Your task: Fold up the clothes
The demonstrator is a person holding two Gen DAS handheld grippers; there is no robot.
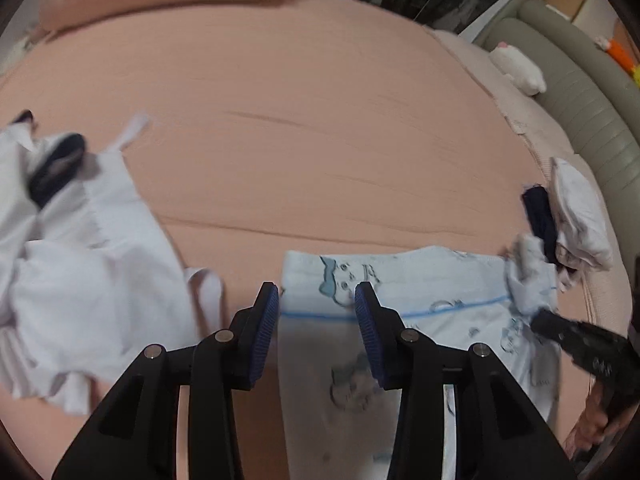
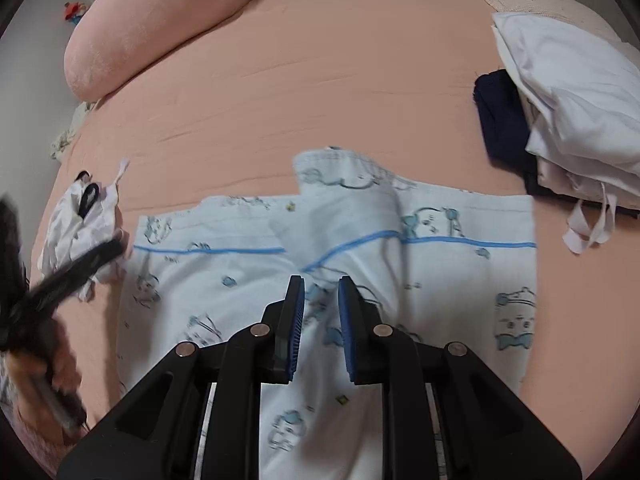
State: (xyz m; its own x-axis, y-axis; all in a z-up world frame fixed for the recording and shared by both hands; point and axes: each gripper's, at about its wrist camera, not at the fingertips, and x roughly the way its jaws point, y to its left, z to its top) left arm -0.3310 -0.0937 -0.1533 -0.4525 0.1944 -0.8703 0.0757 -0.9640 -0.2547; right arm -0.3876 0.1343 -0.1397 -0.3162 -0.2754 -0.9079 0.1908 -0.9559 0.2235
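— Gripping what? The right claw (image 2: 321, 292) pinches a raised fold of the printed blue garment (image 2: 440, 280) on the pink bed (image 2: 320, 80).
— The left claw (image 1: 316, 300) hangs open over its edge; open sheet lies beyond.

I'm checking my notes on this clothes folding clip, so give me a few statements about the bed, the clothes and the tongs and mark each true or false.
1. The bed sheet is peach-pink. True.
2. The light blue printed garment hangs from a rack. False: it lies spread on the bed.
3. The left tongs stand open above the garment's edge. True.
4. The right tongs stand wide open with nothing between them. False: they are nearly closed, with a raised fold of the printed garment between their pads.
5. A stack of white and dark clothes sits beside the printed garment. True.
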